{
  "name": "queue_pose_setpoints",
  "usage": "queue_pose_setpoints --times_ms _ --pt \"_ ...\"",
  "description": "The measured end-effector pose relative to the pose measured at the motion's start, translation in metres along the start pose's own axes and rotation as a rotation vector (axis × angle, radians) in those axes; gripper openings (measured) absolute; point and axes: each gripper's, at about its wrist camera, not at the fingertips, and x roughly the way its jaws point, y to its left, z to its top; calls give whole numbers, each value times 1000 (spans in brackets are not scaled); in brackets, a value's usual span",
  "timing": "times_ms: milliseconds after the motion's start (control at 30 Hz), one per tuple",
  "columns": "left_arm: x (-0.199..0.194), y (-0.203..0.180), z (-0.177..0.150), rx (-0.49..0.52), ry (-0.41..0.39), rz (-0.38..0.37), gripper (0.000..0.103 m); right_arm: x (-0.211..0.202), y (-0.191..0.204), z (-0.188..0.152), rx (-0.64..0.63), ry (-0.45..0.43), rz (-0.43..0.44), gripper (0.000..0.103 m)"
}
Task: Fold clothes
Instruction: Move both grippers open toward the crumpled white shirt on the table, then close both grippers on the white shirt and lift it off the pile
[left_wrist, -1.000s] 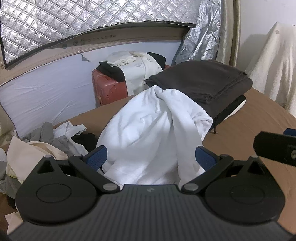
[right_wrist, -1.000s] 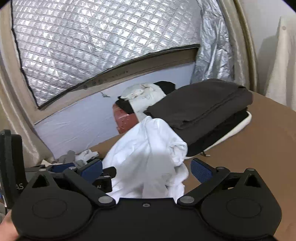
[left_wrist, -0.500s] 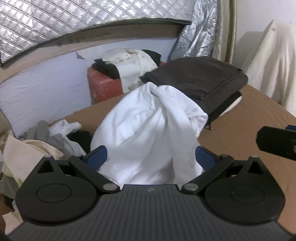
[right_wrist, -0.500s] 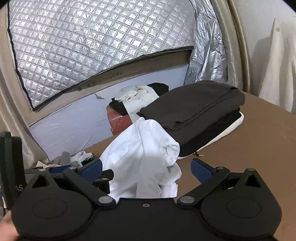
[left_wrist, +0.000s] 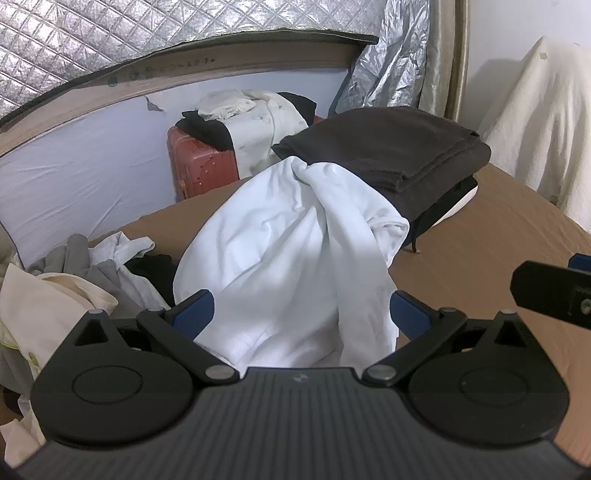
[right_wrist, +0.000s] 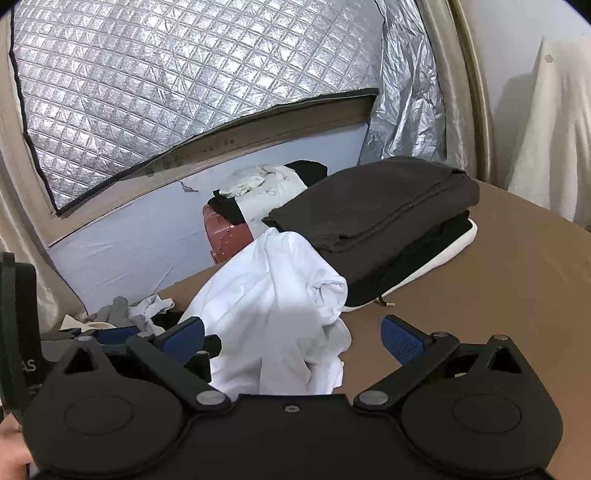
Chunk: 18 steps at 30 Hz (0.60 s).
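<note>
A crumpled white garment lies heaped on the brown table, with its far peak leaning on a folded dark stack. My left gripper is open, its blue pads wide apart on either side of the heap's near part. The heap's near edge is hidden behind the gripper body. In the right wrist view the same white garment sits just ahead of my right gripper, which is also open and holds nothing. One finger of the right gripper shows at the right edge of the left wrist view.
A loose pile of grey, cream and white clothes lies at the left. A red suitcase topped with clothes stands behind the table. A cream cloth hangs at the right. The folded dark stack rests on a white item.
Both views have shifted slightly, and the white heap sits a little further off in the right wrist view. The heap keeps its shape. Both grippers stay open.
</note>
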Motion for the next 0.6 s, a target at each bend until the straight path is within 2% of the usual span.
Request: queue_pose_setpoints --times_ms 200,367,567,600 --pt "9 9 0 -18 10 -10 103 4 -4 -1 6 3 9 103" --pt "32 44 -1 -120 49 -3 103 15 -15 -12 15 37 43 103" --pt "73 86 -15 -229 110 -16 102 46 -46 -24 140 107 111 103" --pt "80 91 -17 -251 118 -38 102 53 -51 -25 166 118 132 103"
